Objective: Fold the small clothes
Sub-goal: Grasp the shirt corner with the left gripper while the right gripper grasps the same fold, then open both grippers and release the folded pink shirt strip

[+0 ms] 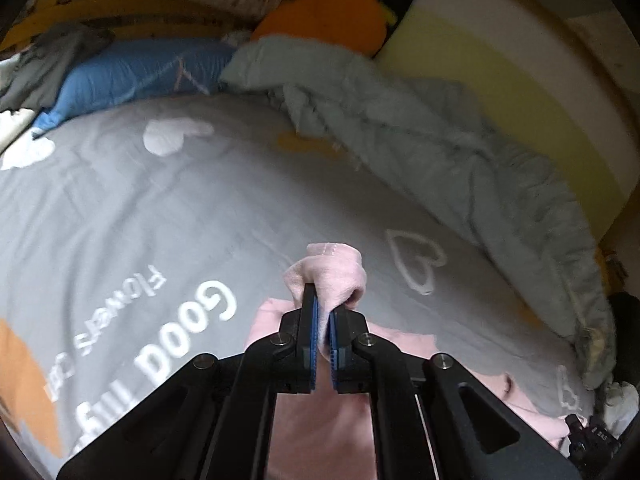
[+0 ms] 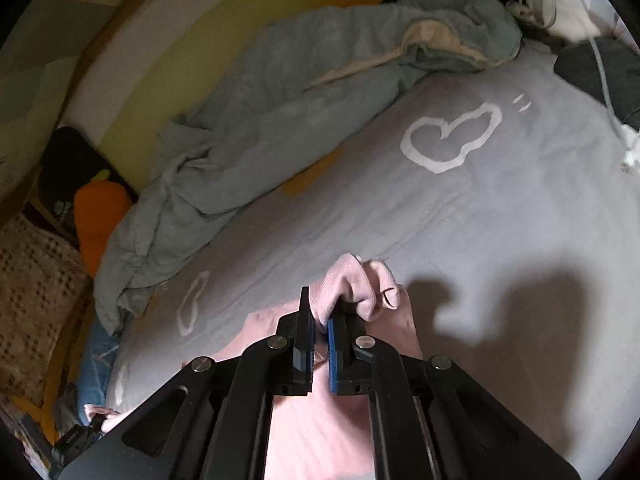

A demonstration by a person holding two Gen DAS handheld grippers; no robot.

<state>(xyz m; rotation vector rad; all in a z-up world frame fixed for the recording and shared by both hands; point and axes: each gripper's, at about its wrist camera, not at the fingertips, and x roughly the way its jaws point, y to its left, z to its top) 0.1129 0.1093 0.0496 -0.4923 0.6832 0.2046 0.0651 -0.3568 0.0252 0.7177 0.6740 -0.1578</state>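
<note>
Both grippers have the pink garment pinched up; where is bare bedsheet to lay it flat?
Bare grey printed bedsheet lies ahead of the right gripper, between the rumpled grey-green duvet and the white cable. The left gripper has bare sheet around the white lettering. Crowded: duvet, blue pillow. Both hold the pink garment.

1. Left wrist cam: looks along its fingers, tilted down, close over the grey bedsheet (image 1: pixel 160 208), toward pillows.
2. Right wrist cam: same downward tilt, close over sheet.
3. Shared: sheet, grey-green duvet (image 2: pixel 248 120), pink garment (image 1: pixel 328 272).
</note>
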